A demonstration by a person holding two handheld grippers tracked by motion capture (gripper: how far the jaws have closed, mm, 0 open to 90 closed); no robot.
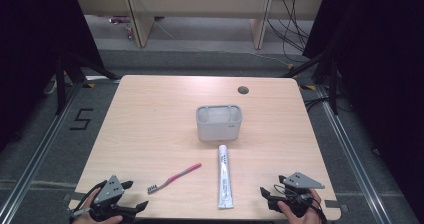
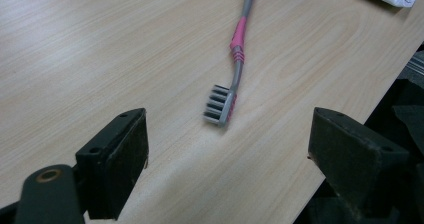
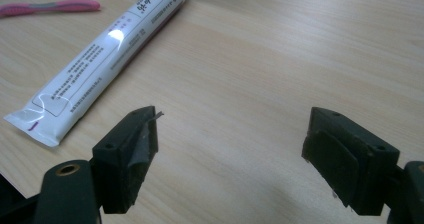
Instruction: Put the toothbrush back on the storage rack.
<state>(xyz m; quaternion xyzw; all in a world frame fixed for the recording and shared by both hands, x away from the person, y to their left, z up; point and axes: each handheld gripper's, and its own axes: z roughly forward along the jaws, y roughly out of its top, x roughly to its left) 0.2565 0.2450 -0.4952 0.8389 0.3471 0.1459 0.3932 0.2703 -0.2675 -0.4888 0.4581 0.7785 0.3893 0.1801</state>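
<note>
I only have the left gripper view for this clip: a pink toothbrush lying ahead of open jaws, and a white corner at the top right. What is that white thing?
Observer: It is a white toothpaste tube, lying flat on the table beside the toothbrush, apart from it.
Operator: Is there anywhere to put them?
Observer: Yes, a grey holder stands upright at the middle of the table, beyond both items.
Operator: And the other hand?
Observer: The right gripper is open with nothing between its jaws, near the tube's crimped end, not touching it.
Operator: Where does the left one sit?
Observer: The left gripper is at the near left corner, open, short of the bristles.
</note>
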